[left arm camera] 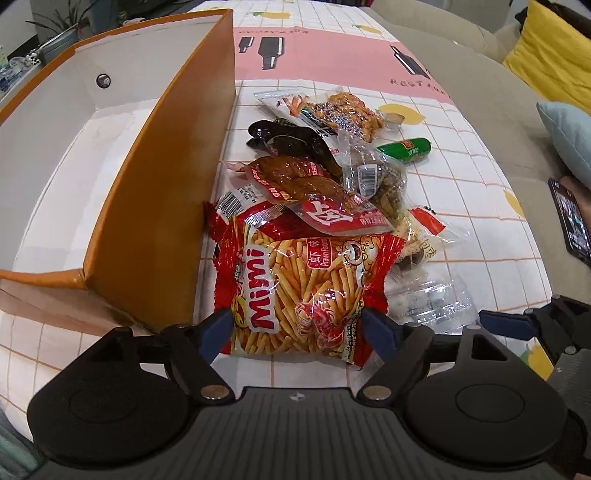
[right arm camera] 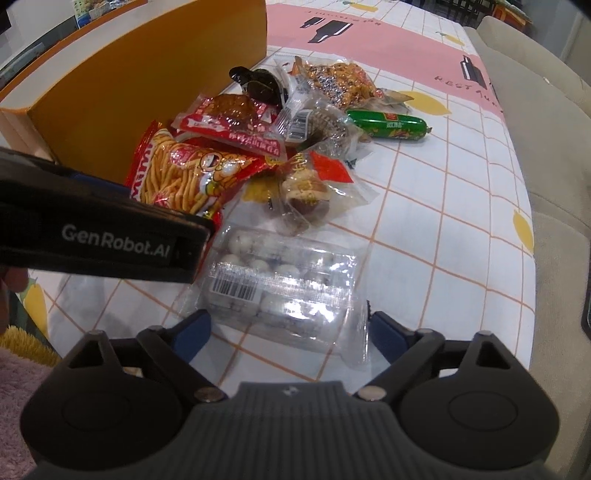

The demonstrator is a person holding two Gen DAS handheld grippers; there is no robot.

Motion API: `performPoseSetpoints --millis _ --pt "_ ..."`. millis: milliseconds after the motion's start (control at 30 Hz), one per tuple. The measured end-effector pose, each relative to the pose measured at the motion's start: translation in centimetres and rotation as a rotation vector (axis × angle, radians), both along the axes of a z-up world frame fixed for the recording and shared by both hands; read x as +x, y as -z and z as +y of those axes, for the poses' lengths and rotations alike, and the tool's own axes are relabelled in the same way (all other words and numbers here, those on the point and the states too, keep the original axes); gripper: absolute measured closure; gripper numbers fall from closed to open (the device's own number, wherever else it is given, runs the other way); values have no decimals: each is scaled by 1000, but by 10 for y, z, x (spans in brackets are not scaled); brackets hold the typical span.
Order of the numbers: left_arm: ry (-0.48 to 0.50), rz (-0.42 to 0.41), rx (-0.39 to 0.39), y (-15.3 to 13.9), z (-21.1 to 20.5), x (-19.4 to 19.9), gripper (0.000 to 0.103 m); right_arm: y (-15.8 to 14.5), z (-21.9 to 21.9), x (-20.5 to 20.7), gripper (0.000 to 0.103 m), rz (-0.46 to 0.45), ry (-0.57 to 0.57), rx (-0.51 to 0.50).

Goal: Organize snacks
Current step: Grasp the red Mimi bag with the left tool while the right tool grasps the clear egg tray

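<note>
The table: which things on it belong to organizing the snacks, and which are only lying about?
For the job:
- orange box
- Mimi prawn sticks bag
- clear pack of white balls
- green sausage
- red meat pouch

Only lying about:
- phone
- yellow cushion
- potted plant

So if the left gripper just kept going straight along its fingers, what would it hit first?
Most likely the red Mimi prawn-cracker bag: the left gripper is open, its fingers straddling the bag's near end. Depth is unclear, so whether they already touch it I can't tell.
</note>
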State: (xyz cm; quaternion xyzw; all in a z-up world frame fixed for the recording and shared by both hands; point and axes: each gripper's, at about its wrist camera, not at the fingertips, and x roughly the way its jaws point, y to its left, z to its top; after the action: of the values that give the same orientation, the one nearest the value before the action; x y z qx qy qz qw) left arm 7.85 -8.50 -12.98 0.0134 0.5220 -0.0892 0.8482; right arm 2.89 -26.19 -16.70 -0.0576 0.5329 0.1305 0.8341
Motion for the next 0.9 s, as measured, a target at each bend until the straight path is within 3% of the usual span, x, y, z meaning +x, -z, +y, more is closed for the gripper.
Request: performPoseSetpoints --millis 67,267,367,467,533,600,667,833,900 --pt "-2 -4 -4 0 1 -1 12 -2 -2 -2 27 -7 10 6" --pt "-3 -12 -25 -4 6 -4 39 -8 -8 -3 64 -26 44 11" --pt "5 -5 -41 -8 9 -6 49 -10 -14 -4 76 -16 71 23" --pt "22 6 -25 -11 9 -11 51 -11 -16 -7 79 5 77 28" --pt "26 17 -22 -14 11 -15 52 -14 -15 -12 76 17 54 36" --pt "19 32 -27 -16 15 -17 53 -20 -11 -17 64 -23 32 9" --pt "22 45 -32 -18 18 -20 53 -25 -5 -21 34 -82 -11 -26" --pt "34 59 -43 -19 20 -23 53 -20 14 -20 19 -165 -245 -137" --pt "32 61 -48 -19 20 -23 53 -15 19 -18 19 -198 -343 -170"
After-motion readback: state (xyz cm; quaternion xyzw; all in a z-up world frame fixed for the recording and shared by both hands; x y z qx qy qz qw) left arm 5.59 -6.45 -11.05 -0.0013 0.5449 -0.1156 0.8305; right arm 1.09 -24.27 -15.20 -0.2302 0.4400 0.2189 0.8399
